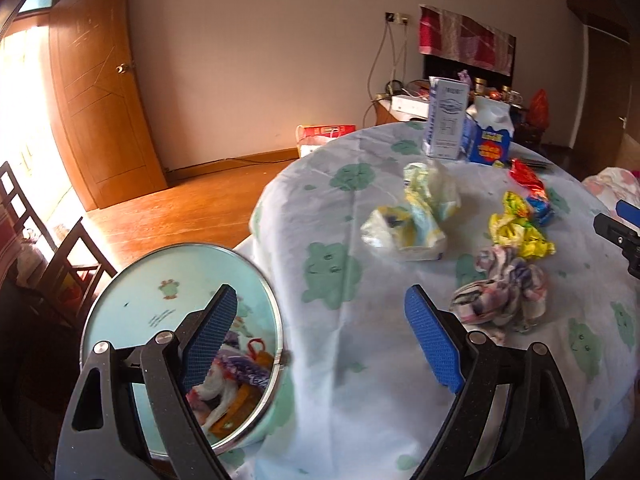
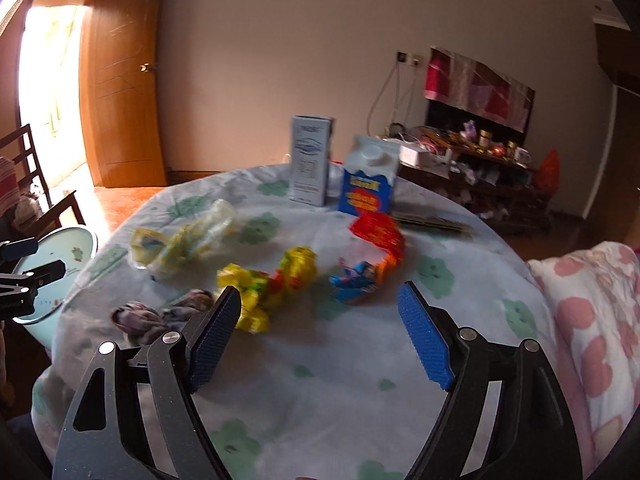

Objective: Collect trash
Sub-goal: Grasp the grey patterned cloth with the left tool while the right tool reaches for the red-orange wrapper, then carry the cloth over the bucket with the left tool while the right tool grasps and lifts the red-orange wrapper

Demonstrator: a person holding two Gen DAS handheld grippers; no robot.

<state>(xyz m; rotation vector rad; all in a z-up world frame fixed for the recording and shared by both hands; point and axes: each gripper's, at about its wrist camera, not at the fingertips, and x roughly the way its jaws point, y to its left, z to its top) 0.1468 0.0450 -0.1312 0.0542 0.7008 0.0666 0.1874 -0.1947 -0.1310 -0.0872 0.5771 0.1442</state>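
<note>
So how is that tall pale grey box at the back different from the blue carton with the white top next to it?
The tall pale grey box is slim, flat-topped and plainly printed; the blue carton with the white top is shorter, wider, has a sloped top with a round cap, and shows a bright red and yellow label. Both stand upright, side by side, at the far edge of the cloth-covered table.

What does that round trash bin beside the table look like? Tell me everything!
The trash bin is round and pale mint, with a shiny metal rim and small cartoon pictures on its inside wall. It stands open, with no lid showing, just off the table's edge, lower than the tabletop. Crumpled wrappers already lie inside. Nothing grips it.
</note>
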